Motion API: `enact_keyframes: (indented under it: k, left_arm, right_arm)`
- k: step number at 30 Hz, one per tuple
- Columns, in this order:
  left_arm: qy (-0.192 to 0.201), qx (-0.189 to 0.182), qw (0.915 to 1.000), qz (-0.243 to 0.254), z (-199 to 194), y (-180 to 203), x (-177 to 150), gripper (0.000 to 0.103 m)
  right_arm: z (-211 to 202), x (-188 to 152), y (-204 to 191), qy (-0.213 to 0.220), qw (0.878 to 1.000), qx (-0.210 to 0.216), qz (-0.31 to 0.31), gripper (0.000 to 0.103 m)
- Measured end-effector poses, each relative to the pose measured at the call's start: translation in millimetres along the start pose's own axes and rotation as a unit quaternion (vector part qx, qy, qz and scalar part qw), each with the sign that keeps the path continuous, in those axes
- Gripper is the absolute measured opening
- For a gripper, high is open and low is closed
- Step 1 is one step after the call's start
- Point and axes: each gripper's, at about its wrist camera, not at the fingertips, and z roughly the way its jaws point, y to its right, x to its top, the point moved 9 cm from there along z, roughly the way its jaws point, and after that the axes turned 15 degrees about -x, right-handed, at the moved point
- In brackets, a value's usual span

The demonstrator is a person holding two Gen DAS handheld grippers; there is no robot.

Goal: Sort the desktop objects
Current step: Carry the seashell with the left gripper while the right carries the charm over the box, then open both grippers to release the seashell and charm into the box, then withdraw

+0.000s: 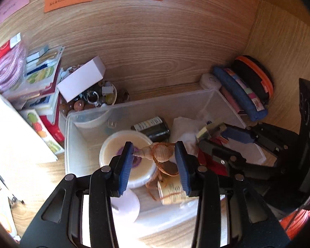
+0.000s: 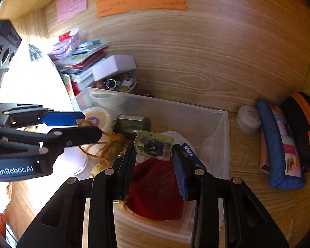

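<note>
The left gripper (image 1: 154, 163), its body lettered "GenRobot.AI", angles down over the clear plastic bin (image 1: 134, 107) on the wooden worktop, jaws clenched on a tan spiral shell (image 1: 159, 152) trailing orange cord. Beside it the right gripper (image 2: 154, 155) tilts down over the same bin, jaws grasping a small clear block (image 2: 154, 145) with a dark inset. A blue pack reading "Max" (image 2: 189, 150) lies below. Farther back, orange (image 2: 140, 0) and pink (image 2: 71, 3) handwritten notes, illegible, hang on the back wall.
</note>
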Motion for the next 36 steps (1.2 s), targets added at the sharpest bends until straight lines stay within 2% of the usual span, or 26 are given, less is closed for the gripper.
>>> enact_keyframes:
  k: [7, 13, 16, 20, 24, 28, 31, 33, 35, 36]
  left_arm:
    - [-0.004, 0.008, 0.9999, -0.005, 14, -3, 3, 0.040]
    - [-0.001, -0.002, 1.0000, -0.007, 16, -1, 3, 0.043]
    - [0.005, -0.004, 1.0000, -0.006, 13, 0, 4, 0.050]
    - [0.015, 0.008, 0.9998, 0.005, 8, 3, 6, 0.053]
    - [0.028, 0.027, 0.9992, 0.013, -1, 4, 8, 0.063]
    - [0.037, 0.050, 0.9979, 0.019, -10, 4, 7, 0.067]
    - [0.039, 0.061, 0.9972, 0.017, -17, 3, 3, 0.073]
    - [0.041, 0.070, 0.9966, 0.016, -23, 2, 0, 0.076]
    - [0.040, 0.078, 0.9960, 0.016, -27, 3, -4, 0.078]
    - [0.039, 0.081, 0.9958, 0.017, -30, 4, -5, 0.080]
  right_arm:
    - [7, -3, 6, -0.001, 1.000, 0.000, 0.006, 0.033]
    - [8, -5, 6, 0.006, 1.000, -0.001, 0.004, 0.033]
    - [8, -4, 8, 0.009, 1.000, 0.002, 0.009, 0.035]
    - [5, 0, 13, 0.023, 1.000, -0.005, 0.010, 0.048]
    - [-2, 3, 15, 0.037, 0.999, -0.009, 0.011, 0.052]
    - [-5, 5, 22, 0.041, 0.999, -0.034, 0.005, 0.064]
    - [-9, 5, 26, 0.040, 0.998, -0.044, 0.007, 0.068]
    - [-12, 5, 27, 0.038, 0.998, -0.048, 0.006, 0.074]
    - [-16, 4, 25, 0.033, 0.998, -0.045, 0.005, 0.087]
    - [-20, 3, 24, 0.032, 0.999, -0.042, 0.004, 0.087]
